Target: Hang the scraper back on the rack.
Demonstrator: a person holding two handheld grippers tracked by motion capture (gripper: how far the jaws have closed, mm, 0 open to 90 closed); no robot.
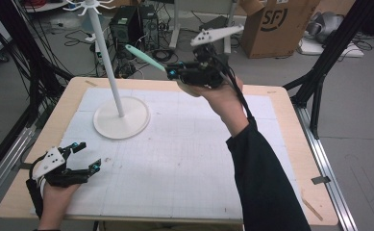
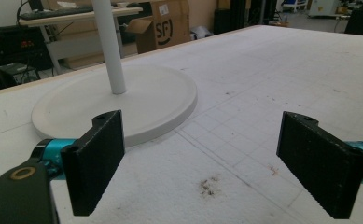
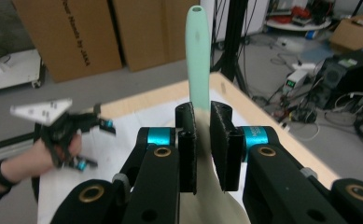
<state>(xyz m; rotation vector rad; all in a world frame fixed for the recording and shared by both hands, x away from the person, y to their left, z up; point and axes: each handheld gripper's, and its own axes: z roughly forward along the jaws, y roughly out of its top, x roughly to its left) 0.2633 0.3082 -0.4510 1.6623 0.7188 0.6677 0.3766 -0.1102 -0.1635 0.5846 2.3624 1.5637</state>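
My right gripper is raised over the table's far edge, shut on a utensil with a mint-green handle that points up and to the left. In the right gripper view the jaws clamp the utensil's cream lower part, and the green handle with a hole at its tip rises beyond them. My left gripper rests at the near left of the table, open with nothing between its pads. A white stand with hooks on top rises from a round base at the far left.
A white gridded mat covers the wooden table. The stand's base lies just beyond the left gripper. A cardboard box, cables and electronics sit on the floor behind the table. Black frame legs stand at the right.
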